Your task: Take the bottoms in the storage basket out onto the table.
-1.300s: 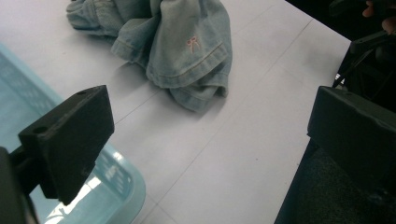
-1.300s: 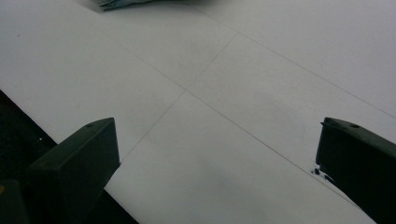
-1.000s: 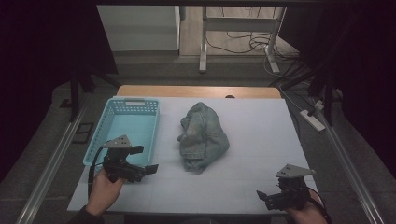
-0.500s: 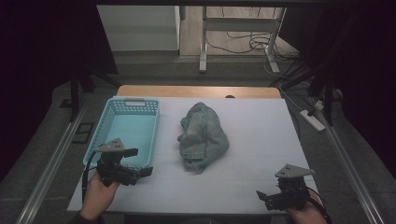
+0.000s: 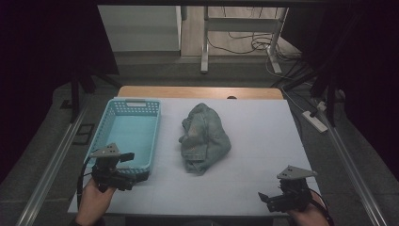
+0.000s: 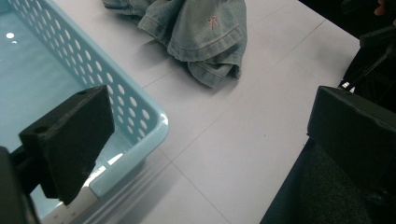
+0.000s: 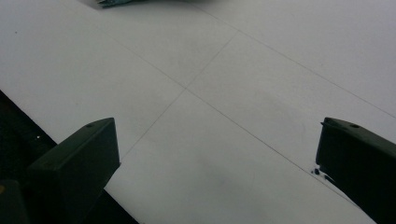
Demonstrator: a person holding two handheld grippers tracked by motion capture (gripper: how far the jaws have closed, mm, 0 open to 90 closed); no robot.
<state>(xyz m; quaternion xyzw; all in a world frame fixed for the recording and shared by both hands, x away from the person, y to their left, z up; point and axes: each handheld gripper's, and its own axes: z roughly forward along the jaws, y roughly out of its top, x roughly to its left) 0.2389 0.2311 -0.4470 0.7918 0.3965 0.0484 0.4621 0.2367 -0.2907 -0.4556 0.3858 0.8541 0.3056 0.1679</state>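
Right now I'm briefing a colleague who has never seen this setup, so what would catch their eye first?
Probably the crumpled denim garment lying in the middle of the white table. Next, the empty light-blue basket to its left. At the near edge the left gripper sits by the basket's near corner and the right gripper near the table's right corner, both with jaws open and holding nothing.

A light turquoise basket [image 5: 128,136] with rows of round holes sits left of centre, faded blue-grey denim [image 5: 204,138] with tan stitching lies mid-frame on the white table [image 5: 263,141] with its thin seams, and both grippers' jaws are black.
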